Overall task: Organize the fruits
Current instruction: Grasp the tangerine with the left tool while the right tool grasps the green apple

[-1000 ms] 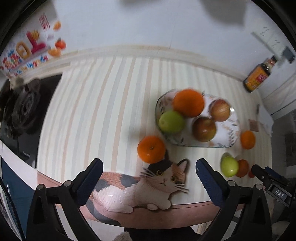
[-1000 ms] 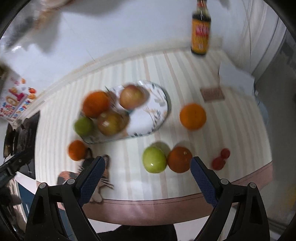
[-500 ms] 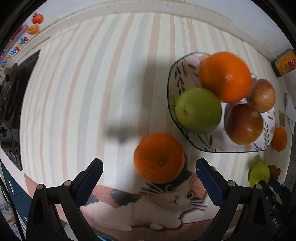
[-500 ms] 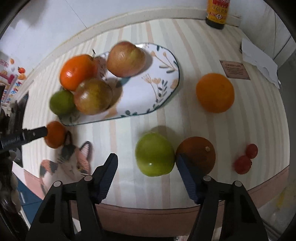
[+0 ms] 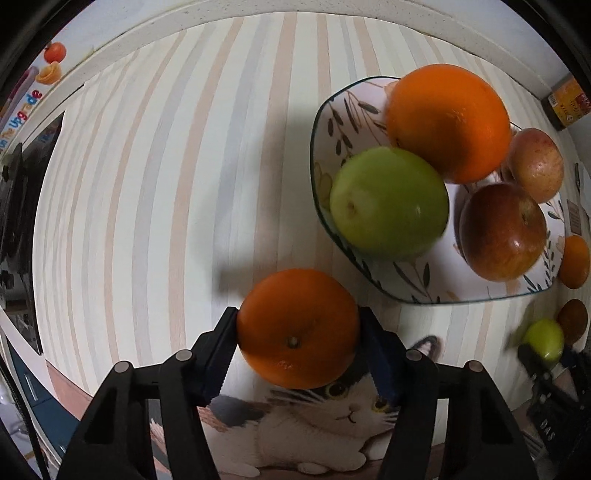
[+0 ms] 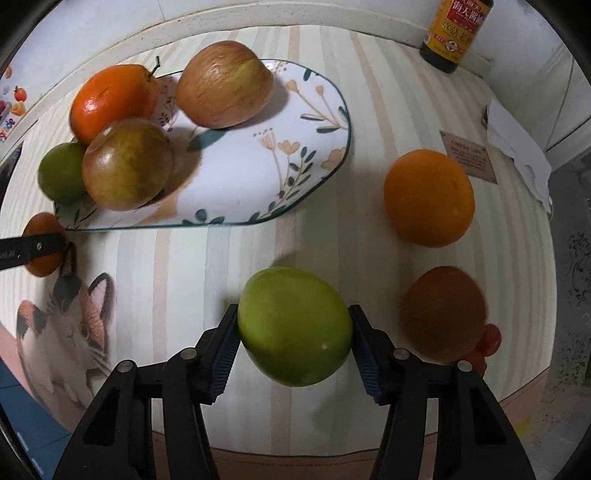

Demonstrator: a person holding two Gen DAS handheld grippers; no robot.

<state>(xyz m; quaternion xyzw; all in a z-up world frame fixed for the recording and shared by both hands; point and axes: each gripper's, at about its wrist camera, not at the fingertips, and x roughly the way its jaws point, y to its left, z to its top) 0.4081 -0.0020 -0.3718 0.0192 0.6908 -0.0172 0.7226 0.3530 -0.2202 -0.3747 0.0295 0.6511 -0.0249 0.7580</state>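
Both grippers point down at the striped tablecloth [image 6: 192, 295]. The left gripper [image 5: 298, 345] is closing, pads against an orange [image 5: 297, 328] beside the cat print by the near edge. The right gripper [image 6: 293, 341] is closing on a green apple [image 6: 294, 325], also near that edge, in front of the plate [image 6: 258, 177].

Striped counter [image 6: 258, 243] carries floral plate [image 6: 295, 155], loose orange [image 6: 428, 197], dark fruit [image 6: 443, 314], sauce bottle [image 6: 456, 33], folded paper [image 6: 517, 155].

We see the sauce bottle [image 6: 457, 31] cut off above, and small red fruits [image 6: 488, 341] half hidden behind a dark orange [image 6: 443, 314].
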